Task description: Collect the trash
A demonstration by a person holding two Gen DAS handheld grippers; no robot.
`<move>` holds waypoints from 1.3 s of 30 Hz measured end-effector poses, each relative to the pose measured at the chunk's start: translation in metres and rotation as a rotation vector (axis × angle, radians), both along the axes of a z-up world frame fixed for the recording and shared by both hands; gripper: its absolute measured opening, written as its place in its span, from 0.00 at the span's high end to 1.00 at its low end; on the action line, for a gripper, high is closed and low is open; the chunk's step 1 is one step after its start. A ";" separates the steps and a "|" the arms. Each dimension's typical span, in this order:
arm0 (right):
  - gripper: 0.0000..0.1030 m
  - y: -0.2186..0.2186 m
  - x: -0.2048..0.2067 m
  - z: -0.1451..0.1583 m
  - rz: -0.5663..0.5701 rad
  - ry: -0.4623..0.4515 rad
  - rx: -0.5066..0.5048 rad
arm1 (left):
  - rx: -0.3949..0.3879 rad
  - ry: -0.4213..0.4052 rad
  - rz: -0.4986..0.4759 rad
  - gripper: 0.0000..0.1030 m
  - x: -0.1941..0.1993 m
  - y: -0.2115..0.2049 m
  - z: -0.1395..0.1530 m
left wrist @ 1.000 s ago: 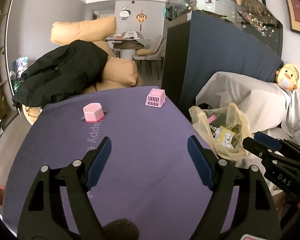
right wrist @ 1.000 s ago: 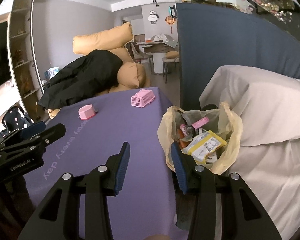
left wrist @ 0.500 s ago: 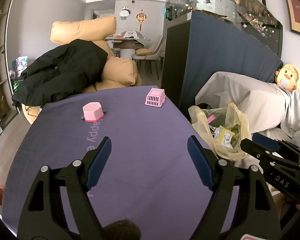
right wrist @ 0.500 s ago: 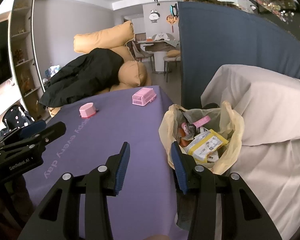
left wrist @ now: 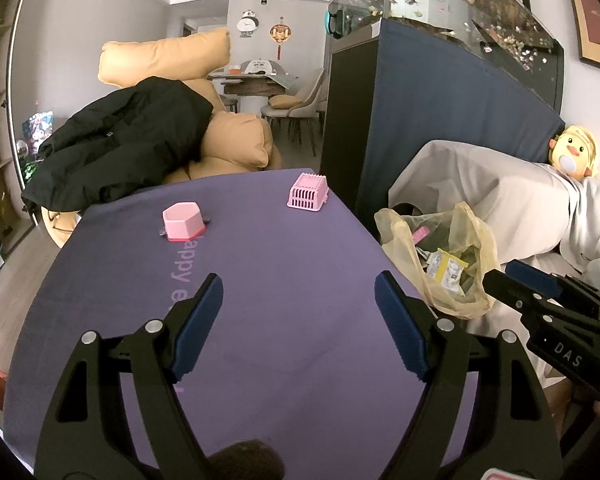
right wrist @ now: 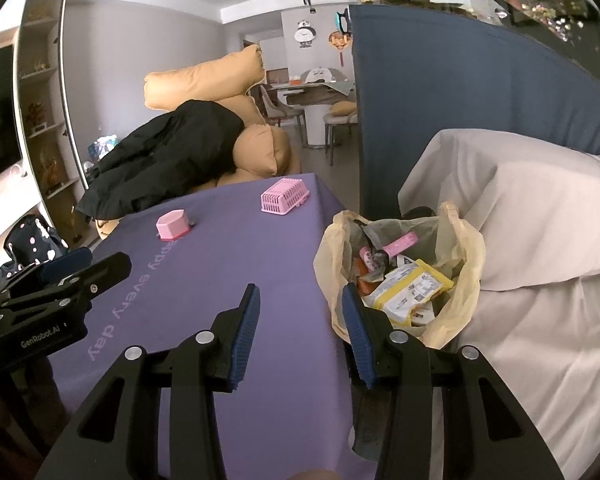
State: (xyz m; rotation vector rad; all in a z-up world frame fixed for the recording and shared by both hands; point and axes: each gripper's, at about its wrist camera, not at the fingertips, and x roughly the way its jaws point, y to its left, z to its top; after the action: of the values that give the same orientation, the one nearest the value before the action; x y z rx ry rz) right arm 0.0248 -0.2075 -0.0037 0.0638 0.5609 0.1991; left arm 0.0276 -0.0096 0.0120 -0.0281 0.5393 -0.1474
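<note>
1. Purple tablecloth (left wrist: pixel 300 280) fills the near ground; left gripper (left wrist: pixel 298 312) hovers over it, jaws wide apart, holding nothing.
2. Right gripper (right wrist: pixel 298 320) at the table's right edge, jaws parted, empty; its right finger overlaps the bag's rim in view, contact uncertain.
3. Yellow trash bag (right wrist: pixel 464 280) sits beside the table's right edge, mouth open, full of wrappers. Risk: a nudge could tip the soft bag and spill it.
4. Far: pink hexagonal cup (left wrist: pixel 182 220), pink basket (left wrist: pixel 306 192). Probably not trash; risk of grabbing them.
5. Right view shows the bag's contents; left view shows a duck toy (left wrist: pixel 574 154).
</note>
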 end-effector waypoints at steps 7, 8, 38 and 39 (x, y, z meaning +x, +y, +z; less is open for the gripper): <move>0.61 -0.001 0.000 0.000 0.000 0.001 0.001 | -0.005 0.008 -0.003 0.28 0.001 -0.001 0.000; 0.60 -0.001 0.000 0.000 0.000 0.000 0.001 | -0.005 0.008 -0.004 0.28 0.001 0.000 0.000; 0.61 -0.004 0.000 0.001 -0.002 0.000 0.005 | -0.012 0.012 -0.026 0.28 0.002 -0.004 -0.004; 0.61 -0.004 0.000 0.001 -0.002 0.000 0.004 | -0.011 0.012 -0.026 0.28 0.002 -0.004 -0.004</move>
State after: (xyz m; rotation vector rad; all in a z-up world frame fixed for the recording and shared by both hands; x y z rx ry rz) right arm 0.0253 -0.2116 -0.0031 0.0683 0.5605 0.1988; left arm 0.0292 -0.0132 0.0076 -0.0331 0.5506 -0.1757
